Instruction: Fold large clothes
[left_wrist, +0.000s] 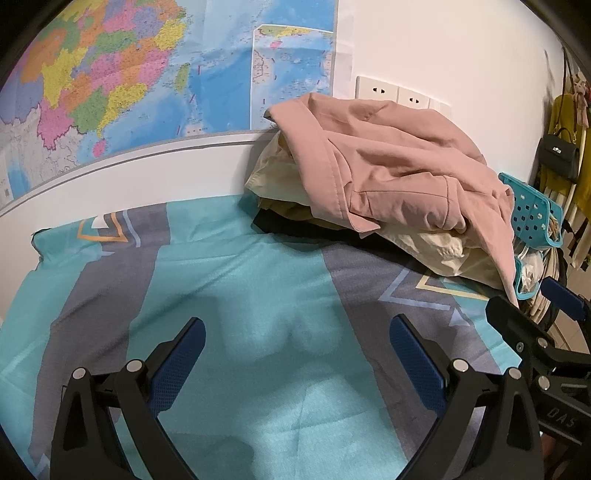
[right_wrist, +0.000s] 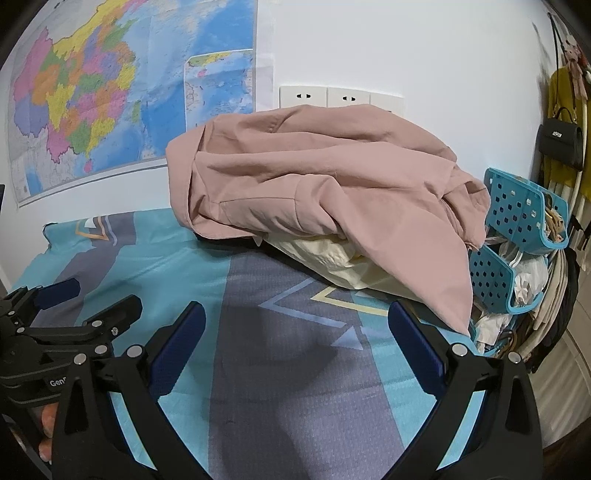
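Observation:
A crumpled pink garment (left_wrist: 399, 166) (right_wrist: 317, 184) lies on top of a heap of clothes at the far right of the bed, with a cream garment (left_wrist: 439, 247) (right_wrist: 332, 254) and dark cloth beneath it. My left gripper (left_wrist: 297, 332) is open above the teal and grey bedsheet (left_wrist: 240, 280), short of the heap, holding nothing. My right gripper (right_wrist: 297, 319) is open too, over the sheet (right_wrist: 280, 387) just in front of the pink garment's hanging corner. Each gripper shows at the edge of the other's view.
A teal perforated basket (right_wrist: 517, 218) (left_wrist: 535, 210) with cloth and hangers stands at the bed's right edge. A map (left_wrist: 129, 81) and wall sockets (right_wrist: 325, 96) are on the wall behind. A black handbag (right_wrist: 559, 140) and yellow clothes hang at far right.

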